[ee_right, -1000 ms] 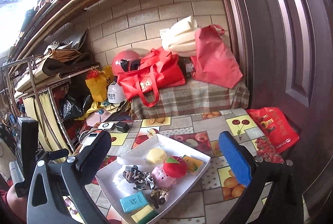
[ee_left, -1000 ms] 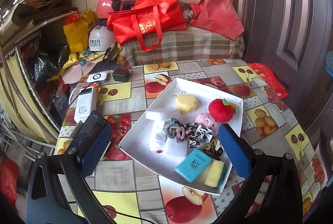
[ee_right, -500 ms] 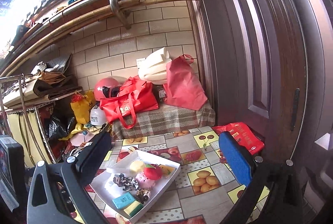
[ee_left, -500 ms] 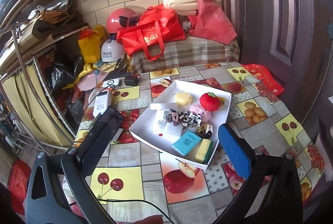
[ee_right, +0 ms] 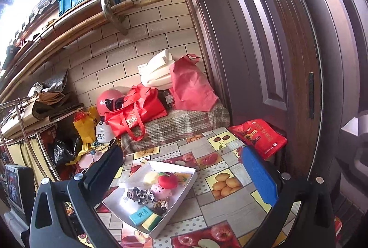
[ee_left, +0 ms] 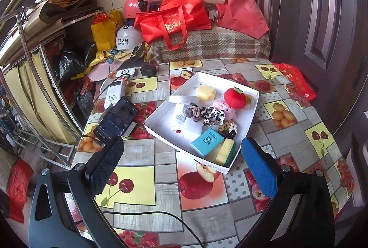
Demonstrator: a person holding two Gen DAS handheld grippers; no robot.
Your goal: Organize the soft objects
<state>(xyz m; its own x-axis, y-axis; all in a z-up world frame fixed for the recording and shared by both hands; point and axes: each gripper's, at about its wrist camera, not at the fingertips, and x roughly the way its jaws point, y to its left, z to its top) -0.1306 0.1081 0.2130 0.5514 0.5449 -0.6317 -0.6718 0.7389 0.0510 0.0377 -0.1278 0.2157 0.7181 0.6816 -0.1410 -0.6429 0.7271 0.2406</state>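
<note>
A shallow white cardboard tray (ee_left: 249,114) on the fruit-patterned worktop (ee_left: 142,169) holds the soft things: a red stuffed tomato (ee_left: 235,98), patterned fabric scrunchies (ee_left: 207,114), and a yellow-green sponge (ee_left: 225,151) at its near corner (beside a teal packet (ee_left: 207,141)). Left of the tray lies a black smartphone (ee_left: 116,120). Both the left gripper (ee_left: 181,165) and the right gripper (ee_right: 181,176) hover short of the tray, fingers wide and empty.

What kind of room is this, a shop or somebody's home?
Probably a cluttered home entryway or storeroom: a fruit-print tablecloth on the table, helmets and red shopping bags piled on a bench, a heavy wooden door.
</note>
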